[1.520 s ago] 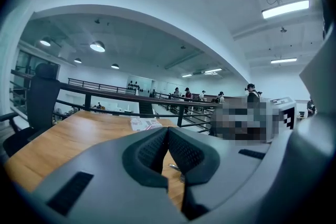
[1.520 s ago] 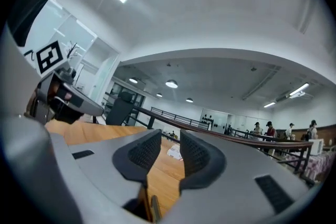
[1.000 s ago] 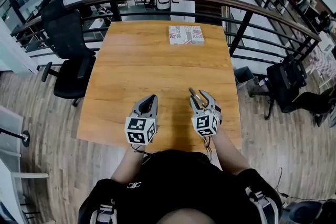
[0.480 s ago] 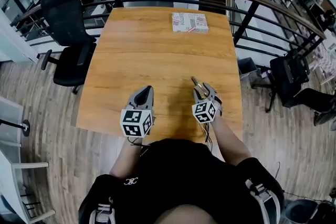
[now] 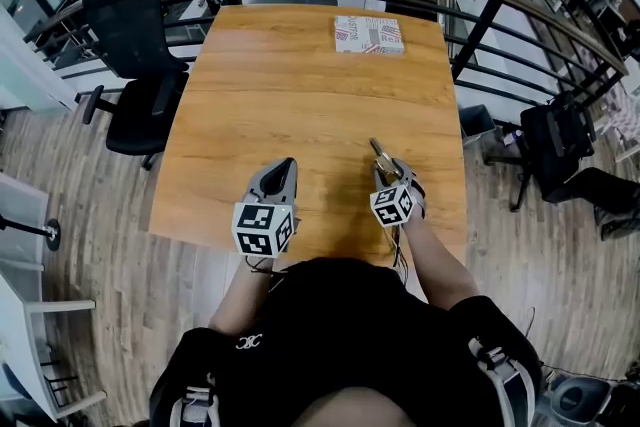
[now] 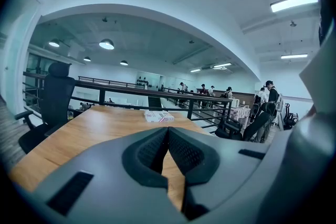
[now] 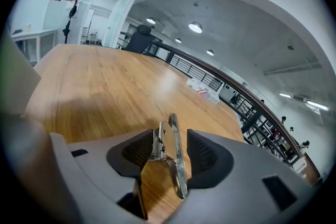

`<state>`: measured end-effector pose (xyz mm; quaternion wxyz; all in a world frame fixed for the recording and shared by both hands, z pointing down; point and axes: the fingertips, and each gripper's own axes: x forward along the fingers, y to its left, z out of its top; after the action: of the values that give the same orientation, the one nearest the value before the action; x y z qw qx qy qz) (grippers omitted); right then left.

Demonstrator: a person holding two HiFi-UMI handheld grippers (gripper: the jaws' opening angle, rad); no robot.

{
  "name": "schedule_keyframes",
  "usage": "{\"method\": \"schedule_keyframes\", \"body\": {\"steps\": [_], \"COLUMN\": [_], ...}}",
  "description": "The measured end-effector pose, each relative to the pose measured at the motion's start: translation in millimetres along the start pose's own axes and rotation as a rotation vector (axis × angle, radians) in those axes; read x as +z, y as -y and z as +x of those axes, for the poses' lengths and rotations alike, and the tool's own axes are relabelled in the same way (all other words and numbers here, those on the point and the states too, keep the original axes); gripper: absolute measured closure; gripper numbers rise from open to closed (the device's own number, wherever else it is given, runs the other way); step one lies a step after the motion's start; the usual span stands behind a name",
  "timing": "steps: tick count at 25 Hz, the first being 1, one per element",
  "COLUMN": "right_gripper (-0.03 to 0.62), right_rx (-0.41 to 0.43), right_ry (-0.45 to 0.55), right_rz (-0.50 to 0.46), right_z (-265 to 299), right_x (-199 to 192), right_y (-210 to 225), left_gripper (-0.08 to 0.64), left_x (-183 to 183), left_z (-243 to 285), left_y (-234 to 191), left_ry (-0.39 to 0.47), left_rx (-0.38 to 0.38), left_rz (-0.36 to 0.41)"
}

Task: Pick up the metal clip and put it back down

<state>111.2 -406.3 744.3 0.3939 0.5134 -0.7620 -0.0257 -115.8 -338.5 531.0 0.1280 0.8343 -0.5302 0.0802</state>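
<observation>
The metal clip (image 7: 173, 149) stands between the jaws of my right gripper (image 7: 170, 136). It leans against the left pad (image 7: 137, 152), and a gap shows toward the right pad (image 7: 206, 155). The jaws stand wide and do not squeeze it. In the head view the clip (image 5: 380, 153) pokes out ahead of the right gripper (image 5: 390, 171), low over the wooden table (image 5: 300, 75). My left gripper (image 5: 285, 167) rests beside it near the front edge. Its pads meet at the tip of the left gripper (image 6: 168, 131) with nothing between them.
A small printed box (image 5: 368, 34) lies at the table's far edge, also seen as the box (image 6: 159, 116) (image 7: 205, 92). A black office chair (image 5: 135, 65) stands to the left. A dark railing (image 5: 480, 5) runs behind and to the right.
The right gripper has sunk lower toward the table with the clip at its tips. The left gripper has hardly moved. The head view has shifted slightly.
</observation>
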Motion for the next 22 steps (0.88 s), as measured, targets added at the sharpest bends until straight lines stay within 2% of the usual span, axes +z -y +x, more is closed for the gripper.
{"method": "schedule_keyframes", "body": {"steps": [3,7,11,15,22], "right_gripper": [0.395,0.529,0.563,0.565,0.565], "right_rx": [-0.013,-0.052,-0.082,-0.093,-0.124], "right_ry": [-0.040,-0.065,-0.060,-0.051,0.035], "right_rz": [-0.024,-0.071,-0.078,-0.062,-0.058], "right_z": [2.9,2.3,-1.9,-13.7,-41.5], "right_x": [-10.5,-13.6,-8.8,-4.5,21.8], "right_y": [0.5,2.2,6.8,7.1,11.7], "left_gripper": [0.543,0.543,0.543,0.543,0.543], "left_x": [0.6,0.2,0.6,-3.2,-4.5], "left_z": [-1.2,-3.2,-3.9,-9.0,-8.7], "left_y": [1.4,1.2,3.0,6.1,11.9], "left_ry": [-0.001,-0.007,-0.009,-0.013,-0.016], "left_rx": [0.001,0.001,-0.004,-0.005,-0.020], "left_rz": [0.005,0.007,0.010,0.006,0.002]}}
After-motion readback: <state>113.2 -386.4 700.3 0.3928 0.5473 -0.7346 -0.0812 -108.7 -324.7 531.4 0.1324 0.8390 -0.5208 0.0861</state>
